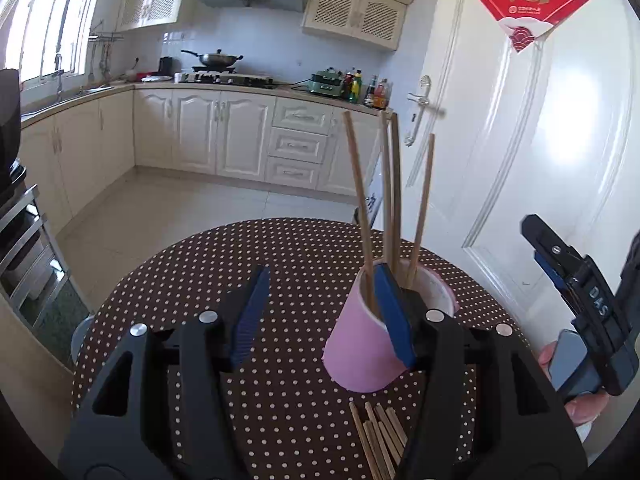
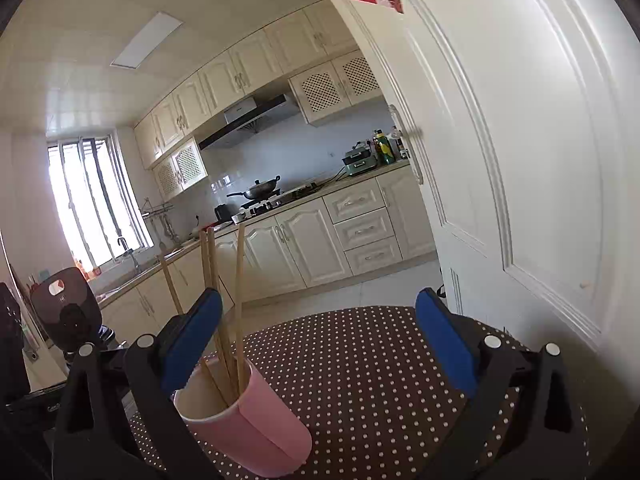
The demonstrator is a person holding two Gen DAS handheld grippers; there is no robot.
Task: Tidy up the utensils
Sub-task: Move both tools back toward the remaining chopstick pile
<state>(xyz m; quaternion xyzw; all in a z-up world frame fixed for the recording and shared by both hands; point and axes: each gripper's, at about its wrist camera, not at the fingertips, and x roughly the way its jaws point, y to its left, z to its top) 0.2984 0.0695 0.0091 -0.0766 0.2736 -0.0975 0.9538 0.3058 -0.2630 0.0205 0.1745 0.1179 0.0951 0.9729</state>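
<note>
A pink cup (image 1: 360,354) stands on the polka-dot table (image 1: 280,248) and holds several wooden chopsticks (image 1: 390,196). My left gripper (image 1: 322,280) is open and empty; its right finger (image 1: 394,312) overlaps the cup's rim. More chopsticks (image 1: 378,438) lie flat on the table just below the cup. My right gripper (image 2: 320,308) is open and empty above the table, with the cup (image 2: 256,428) and its chopsticks (image 2: 239,304) at its left finger (image 2: 192,336). The right gripper also shows at the right edge of the left wrist view (image 1: 576,288).
A white door (image 1: 540,140) stands close on the right of the round table. Kitchen cabinets (image 1: 240,132) and a stove with a wok (image 1: 218,60) line the far wall. A metal rack (image 1: 24,248) stands at the left.
</note>
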